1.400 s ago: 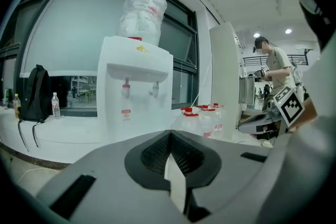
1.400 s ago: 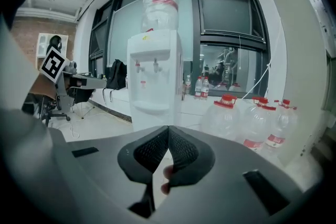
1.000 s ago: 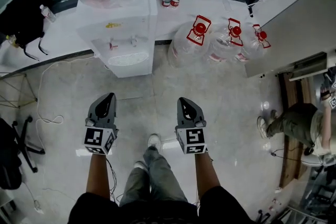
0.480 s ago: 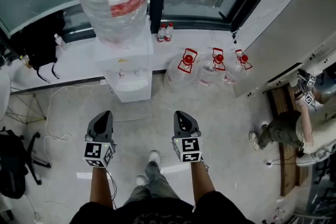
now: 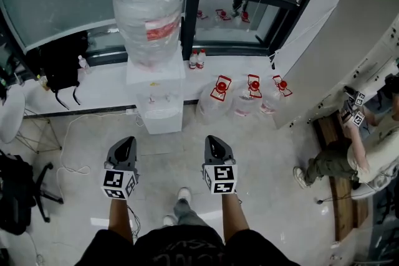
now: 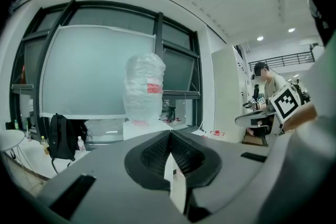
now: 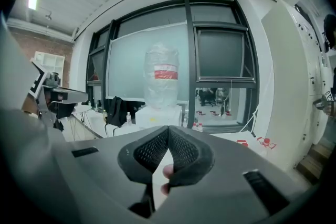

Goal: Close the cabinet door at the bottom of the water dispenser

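The tall white water dispenser (image 5: 159,79) stands on the pale floor against a low white ledge (image 5: 106,91) under dark-framed windows, and carries a large clear bottle wrapped in plastic film (image 5: 149,9). Its bottom cabinet door (image 5: 161,127) faces the person, but from this steep angle it is too foreshortened to tell whether it is shut or ajar. The left gripper (image 5: 126,142) and the right gripper (image 5: 212,140), both grey with marker cubes, hang side by side well short of the dispenser and touch nothing. In each gripper view the black ribbed pads meet at the tip with nothing between them, left (image 6: 169,138) and right (image 7: 168,135) alike. Just right of the dispenser lie three clear water jugs with red caps (image 5: 249,95). A black backpack (image 5: 61,61) rests on the ledge to the left, and two small bottles (image 5: 197,59) stand on the ledge behind the dispenser.
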`<state>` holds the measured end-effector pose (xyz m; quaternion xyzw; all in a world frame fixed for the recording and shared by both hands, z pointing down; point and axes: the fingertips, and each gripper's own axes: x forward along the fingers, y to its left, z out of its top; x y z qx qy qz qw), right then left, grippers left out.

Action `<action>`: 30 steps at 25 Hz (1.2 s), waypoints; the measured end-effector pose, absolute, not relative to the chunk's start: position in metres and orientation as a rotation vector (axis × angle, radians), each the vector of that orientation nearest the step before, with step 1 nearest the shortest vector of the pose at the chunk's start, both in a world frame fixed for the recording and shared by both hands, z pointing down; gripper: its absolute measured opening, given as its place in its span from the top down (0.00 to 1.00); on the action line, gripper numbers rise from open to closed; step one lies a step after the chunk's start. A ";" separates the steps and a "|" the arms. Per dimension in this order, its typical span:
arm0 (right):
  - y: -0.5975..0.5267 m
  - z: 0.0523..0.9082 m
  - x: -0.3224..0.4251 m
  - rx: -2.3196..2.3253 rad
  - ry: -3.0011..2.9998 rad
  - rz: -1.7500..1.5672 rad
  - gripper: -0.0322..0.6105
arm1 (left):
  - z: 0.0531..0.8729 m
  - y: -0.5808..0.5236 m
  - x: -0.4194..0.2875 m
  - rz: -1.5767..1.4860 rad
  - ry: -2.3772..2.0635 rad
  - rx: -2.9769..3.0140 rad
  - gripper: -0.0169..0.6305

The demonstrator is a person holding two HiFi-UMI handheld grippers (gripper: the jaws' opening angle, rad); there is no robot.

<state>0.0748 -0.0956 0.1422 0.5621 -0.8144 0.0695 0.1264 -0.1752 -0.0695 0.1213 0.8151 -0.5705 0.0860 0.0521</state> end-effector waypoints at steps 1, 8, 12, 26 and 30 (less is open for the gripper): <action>-0.092 0.138 0.073 1.633 -2.377 0.196 0.93 | 0.115 -0.067 -0.179 0.262 -1.745 2.483 0.95; -0.078 0.109 0.061 1.603 -2.404 0.136 0.93 | 0.076 -0.058 -0.205 0.194 -1.827 2.464 0.95; -0.066 0.101 0.056 1.585 -2.410 0.110 0.93 | 0.063 -0.048 -0.206 0.172 -1.836 2.479 0.95; -0.030 0.093 0.045 1.567 -2.417 0.086 0.93 | 0.050 -0.010 -0.208 0.146 -1.858 2.481 0.95; -0.024 0.093 0.042 1.571 -2.417 0.084 0.93 | 0.050 -0.005 -0.210 0.136 -1.858 2.480 0.95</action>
